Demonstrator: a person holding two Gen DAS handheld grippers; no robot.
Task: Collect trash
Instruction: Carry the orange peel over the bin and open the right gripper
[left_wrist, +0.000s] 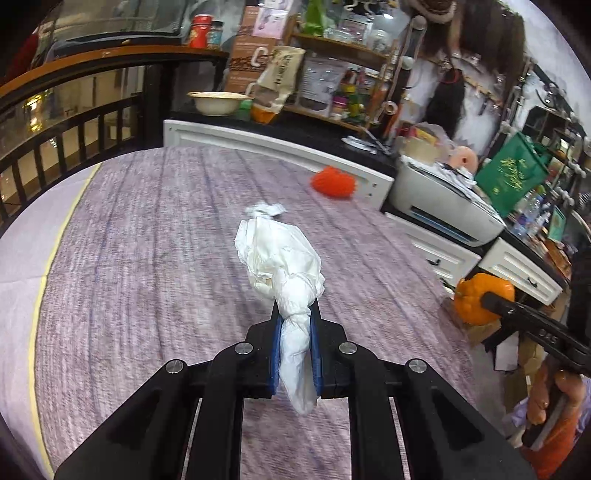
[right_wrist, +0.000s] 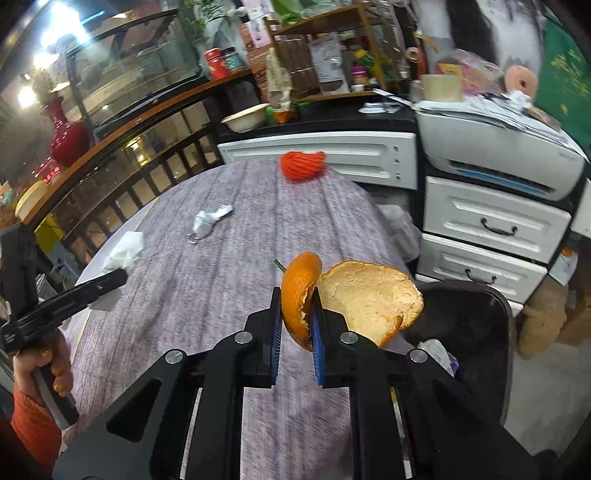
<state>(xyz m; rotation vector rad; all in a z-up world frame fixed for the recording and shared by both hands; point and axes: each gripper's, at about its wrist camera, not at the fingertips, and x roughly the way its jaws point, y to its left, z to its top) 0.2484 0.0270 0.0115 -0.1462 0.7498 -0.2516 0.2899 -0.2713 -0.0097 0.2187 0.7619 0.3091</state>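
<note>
Only the right wrist view shows the black trash bin (right_wrist: 476, 332), just right of and below the right tool (right_wrist: 295, 306), with pale scraps inside. That tool is clamped on a curled orange peel (right_wrist: 369, 299), glossy outside, pithy and pale inside. Ahead of it on the grey woven desk (right_wrist: 207, 288) lies a crumpled foil-and-paper scrap (right_wrist: 207, 221), and farther off an orange knitted lump (right_wrist: 301, 166).

The left tool (left_wrist: 295, 317) pinches the twisted tail of a wrinkled white tissue wad (left_wrist: 280, 258), its blue pads pressed on it. To its right, the other tool's peel shows as an orange ball. A green bag (left_wrist: 511, 173) far right bears gold writing, too blurred to read.
</note>
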